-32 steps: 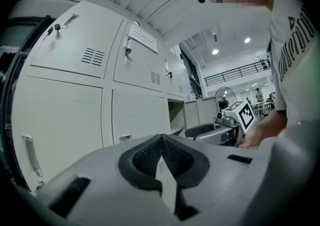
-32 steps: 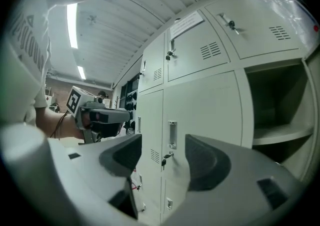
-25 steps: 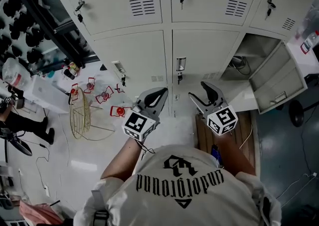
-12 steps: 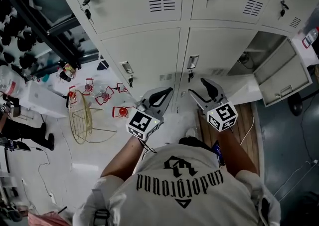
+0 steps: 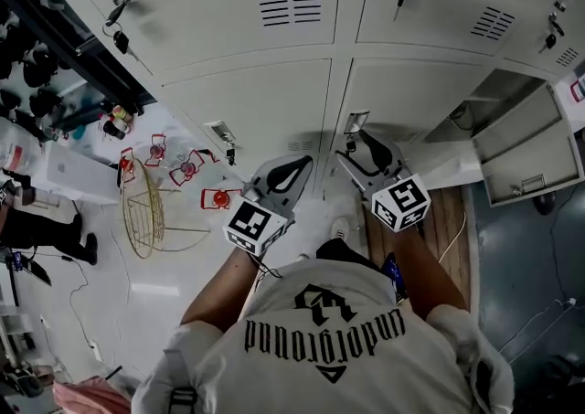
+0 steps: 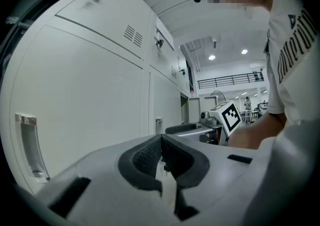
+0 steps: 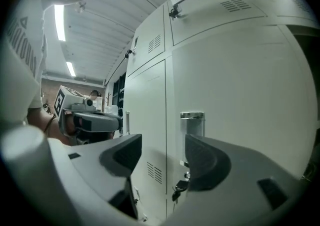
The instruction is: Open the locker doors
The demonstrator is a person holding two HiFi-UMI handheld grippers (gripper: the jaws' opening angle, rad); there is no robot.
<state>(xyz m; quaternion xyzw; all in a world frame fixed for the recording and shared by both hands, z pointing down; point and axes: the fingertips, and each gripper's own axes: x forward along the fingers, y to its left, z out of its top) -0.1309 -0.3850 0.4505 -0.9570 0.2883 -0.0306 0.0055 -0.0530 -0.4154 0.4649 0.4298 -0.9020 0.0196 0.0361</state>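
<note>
On the pale floor at far left in the head view stands a wire basket [image 5: 146,211]. Right of it rises the bank of lockers [image 5: 336,48], pale grey metal doors, each with a small louvred vent. The lower left door [image 5: 260,106] is shut flat. It carries a bright metal handle [image 5: 219,133] with a key [image 5: 230,155] dangling just under it.

In front of this door the left gripper [image 5: 294,166] is held level, its jaws pressed together with nothing between them. In the left gripper view [image 6: 161,139] the dark ribbed pads meet at the tips, and the door's long handle [image 6: 28,145] shows at the left.

Just to the right, the right gripper [image 5: 358,151] has its jaws standing wide apart and empty, close to the lower middle door [image 5: 416,97], which is also shut. In the right gripper view [image 7: 162,152] that door's chrome handle [image 7: 192,123] stands ahead, in line with the right jaw. A key [image 7: 179,186] hangs below it, and whether the jaw touches the handle cannot be told.

Farther right, one locker is already open. Its door [image 5: 530,152] is swung out, showing the compartment [image 5: 484,101].
</note>
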